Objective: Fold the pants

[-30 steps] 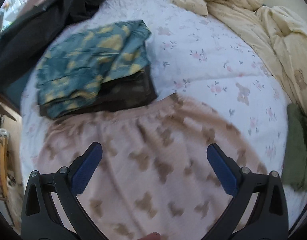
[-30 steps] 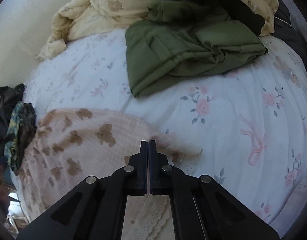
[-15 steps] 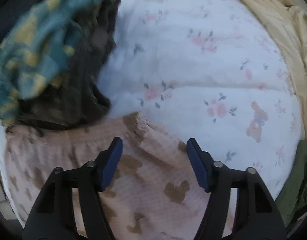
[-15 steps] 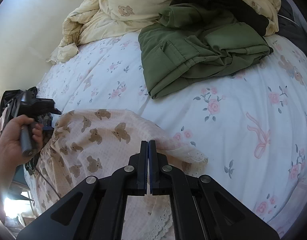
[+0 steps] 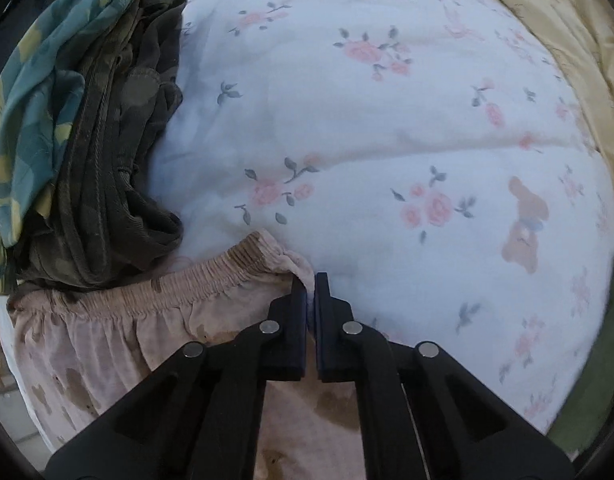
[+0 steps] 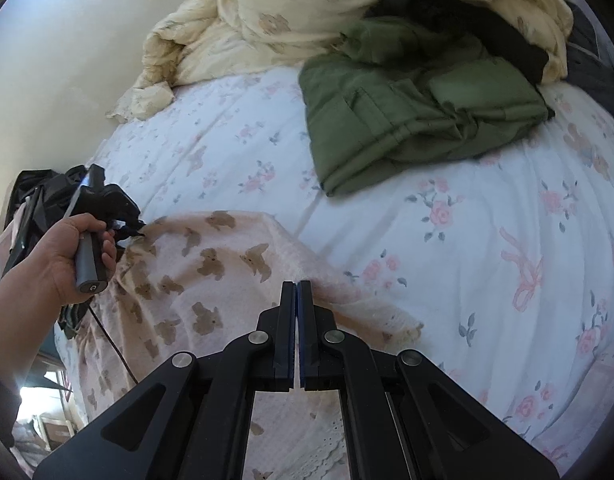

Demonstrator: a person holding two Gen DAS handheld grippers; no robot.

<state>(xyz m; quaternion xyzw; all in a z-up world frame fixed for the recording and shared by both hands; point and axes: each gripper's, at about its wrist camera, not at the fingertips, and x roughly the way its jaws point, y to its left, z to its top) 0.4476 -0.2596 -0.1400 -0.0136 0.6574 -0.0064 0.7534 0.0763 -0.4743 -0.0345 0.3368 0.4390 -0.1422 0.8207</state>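
Pink pants with brown bear print (image 6: 211, 280) lie on a floral bed sheet (image 6: 487, 240). In the left wrist view my left gripper (image 5: 310, 280) is shut on the right corner of their elastic waistband (image 5: 211, 276). In the right wrist view my right gripper (image 6: 297, 286) is shut on the pants' fabric near the lace-trimmed leg hem (image 6: 391, 320). The left gripper also shows in the right wrist view (image 6: 123, 224), held in a hand at the waistband end.
A stack of folded clothes, teal-yellow (image 5: 31, 92) over dark olive (image 5: 119, 160), lies left of the waistband. Folded green pants (image 6: 407, 120) and a cream duvet (image 6: 307, 20) lie at the far side. A wall (image 6: 67, 40) is behind.
My left gripper moved forward to the waistband corner and shut on it; it was wide open before. My right gripper stayed shut on the fabric and lifted slightly.
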